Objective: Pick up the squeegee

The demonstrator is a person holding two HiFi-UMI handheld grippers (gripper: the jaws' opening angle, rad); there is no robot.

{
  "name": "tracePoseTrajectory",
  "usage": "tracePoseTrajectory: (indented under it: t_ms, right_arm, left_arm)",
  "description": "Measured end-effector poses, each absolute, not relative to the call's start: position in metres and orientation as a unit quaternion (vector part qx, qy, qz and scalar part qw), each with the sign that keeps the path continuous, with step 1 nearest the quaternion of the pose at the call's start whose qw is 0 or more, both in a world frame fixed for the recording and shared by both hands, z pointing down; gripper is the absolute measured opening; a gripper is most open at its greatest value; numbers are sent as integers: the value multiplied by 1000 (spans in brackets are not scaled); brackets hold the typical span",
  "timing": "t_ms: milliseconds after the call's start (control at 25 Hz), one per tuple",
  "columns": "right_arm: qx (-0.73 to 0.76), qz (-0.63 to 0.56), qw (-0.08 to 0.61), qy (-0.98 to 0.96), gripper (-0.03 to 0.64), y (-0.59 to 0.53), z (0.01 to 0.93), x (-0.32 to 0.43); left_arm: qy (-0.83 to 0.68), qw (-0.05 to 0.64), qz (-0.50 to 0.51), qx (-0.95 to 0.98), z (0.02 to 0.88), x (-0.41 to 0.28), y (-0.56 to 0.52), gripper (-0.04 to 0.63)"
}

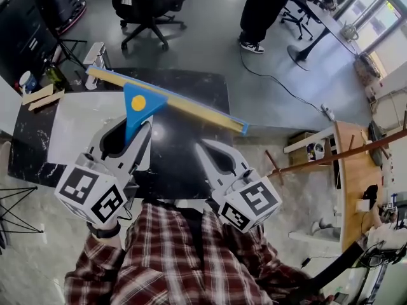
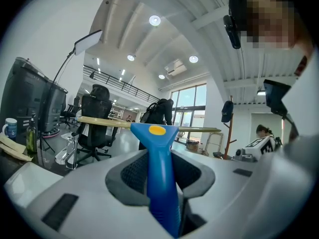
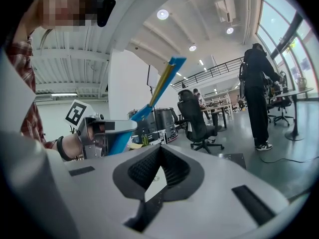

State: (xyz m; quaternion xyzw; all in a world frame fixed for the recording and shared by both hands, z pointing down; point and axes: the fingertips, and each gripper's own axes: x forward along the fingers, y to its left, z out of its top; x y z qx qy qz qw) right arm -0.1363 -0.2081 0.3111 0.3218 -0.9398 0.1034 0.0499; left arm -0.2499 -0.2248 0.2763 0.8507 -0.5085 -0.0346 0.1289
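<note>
The squeegee (image 1: pixel 170 100) has a blue handle with a yellow dot and a long yellow-and-blue blade. It is lifted above the black table (image 1: pixel 197 84), with its blade slanting across the head view. My left gripper (image 1: pixel 131 134) is shut on the blue handle. In the left gripper view the squeegee (image 2: pixel 160 173) stands upright between the pads, its blade level across the top. My right gripper (image 1: pixel 207 150) hovers beside it to the right, shut, with nothing between its jaws. The right gripper view shows the right gripper (image 3: pixel 159 151), the squeegee (image 3: pixel 164 83) and the left gripper (image 3: pixel 102 133) off to the left.
A white sheet (image 1: pixel 73 129) lies on the table's left part. Bottles and a cup (image 1: pixel 28 81) stand at its far left corner. Beyond the table are an office chair (image 1: pixel 149 5) and a standing person (image 1: pixel 267 11). A wooden bench (image 1: pixel 356 170) stands at the right.
</note>
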Motion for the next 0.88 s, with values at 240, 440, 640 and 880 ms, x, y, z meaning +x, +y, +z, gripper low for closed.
tracePoseTrajectory:
  t_ms: [240, 440, 640, 880]
  right_arm:
    - [323, 102, 50, -940, 12, -206, 310, -139]
    - [324, 102, 50, -939, 12, -205, 308, -139]
    - [325, 105, 52, -938, 12, -205, 311, -140]
    - [327, 108, 51, -937, 12, -207, 313, -140]
  left_arm:
    - [-502, 128, -29, 855, 277, -248, -223, 136]
    - [-498, 129, -28, 857, 277, -246, -223, 136]
    - [-499, 133, -27, 856, 281, -248, -224, 137]
    - [-499, 136, -28, 856, 283, -250, -226, 137]
